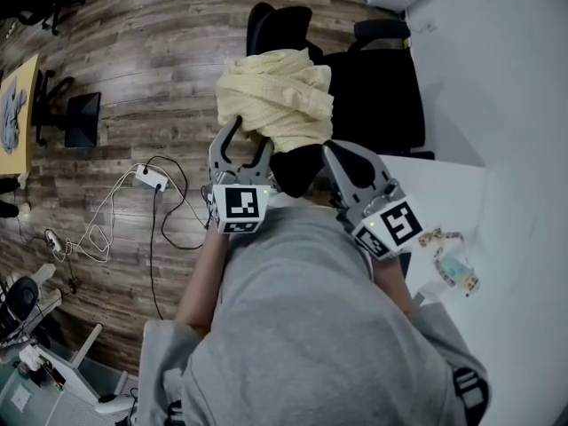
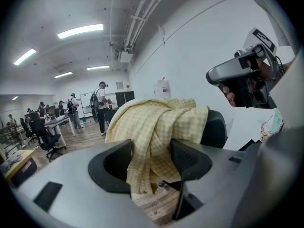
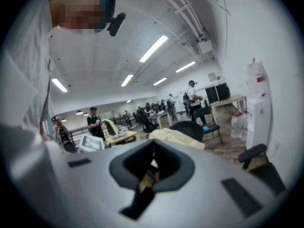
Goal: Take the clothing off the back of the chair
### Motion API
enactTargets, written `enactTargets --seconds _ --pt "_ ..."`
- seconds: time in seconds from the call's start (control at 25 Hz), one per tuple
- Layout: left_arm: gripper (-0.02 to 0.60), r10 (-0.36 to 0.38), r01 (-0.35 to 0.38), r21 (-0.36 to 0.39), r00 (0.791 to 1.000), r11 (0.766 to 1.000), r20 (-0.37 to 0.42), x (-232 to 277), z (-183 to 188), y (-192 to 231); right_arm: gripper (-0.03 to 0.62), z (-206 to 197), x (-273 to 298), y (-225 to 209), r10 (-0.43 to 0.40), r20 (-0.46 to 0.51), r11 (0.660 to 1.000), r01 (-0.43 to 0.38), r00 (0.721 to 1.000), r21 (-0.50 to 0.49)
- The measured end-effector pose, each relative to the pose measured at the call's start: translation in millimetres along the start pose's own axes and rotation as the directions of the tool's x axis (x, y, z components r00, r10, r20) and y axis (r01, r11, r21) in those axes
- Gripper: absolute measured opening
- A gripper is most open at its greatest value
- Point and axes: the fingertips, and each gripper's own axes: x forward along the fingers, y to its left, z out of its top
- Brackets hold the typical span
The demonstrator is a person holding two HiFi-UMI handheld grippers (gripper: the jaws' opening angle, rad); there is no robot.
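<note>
Hanging over the back of the chair (image 1: 382, 96), the yellow checked clothing (image 1: 275, 100) was noted as not yet removed. It was bunched over the top edge of the backrest, with a fold trailing down the near side.

Left gripper (image 1: 248, 142): jaws were spread wide. In the left gripper view the trailing fold was seen between the two pads (image 2: 187, 158), but no pinch was made out and the cloth hung loose, uncompressed. The gripper was pointed slightly downward at the draped bundle.

Right gripper (image 1: 342, 160): jaws were pressed together, with nothing held between them. It was kept just beside the backrest, on the side of the white table (image 1: 506, 149), clear of the cloth.

Progress, as judged from these views: the approach was completed for the left side only. No grasp was established and no part of the garment was lifted off the chair.

Remaining, as judged: the left jaws to be closed on the fold; the cloth to be raised over the top edge of the backrest and drawn clear. A snag on the backrest could be expected if it were pulled straight toward the person.
</note>
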Motion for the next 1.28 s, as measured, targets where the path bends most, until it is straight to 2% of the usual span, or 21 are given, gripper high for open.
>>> enactTargets --seconds 0.24,0.56,0.8,1.04,1.28 --pt "0.271 0.011 -0.012 -0.026 1.000 1.000 -0.017 1 -5 6 0.034 0 1 -1 0.003 -0.003 1.000 -0.003 1.000 0.005" --pt "0.148 0.041 -0.041 -0.011 0.999 0.999 -0.026 2 -5 11 0.034 -3 1 -1 0.010 -0.005 1.000 -0.010 1.000 0.007" --pt "0.087 0.053 -0.053 -0.004 0.999 0.999 -0.013 -3 -3 12 0.034 -5 -1 0 0.003 -0.008 1.000 -0.003 1.000 0.005" --pt "0.064 0.043 -0.043 -0.014 0.999 0.999 0.005 -6 -1 14 0.034 -6 -3 6 -0.020 -0.003 1.000 0.020 1.000 -0.002" --pt "0.060 0.002 -0.001 -0.024 1.000 1.000 0.011 -6 0 13 0.034 -7 -8 7 -0.061 0.005 0.998 0.061 0.998 0.010"
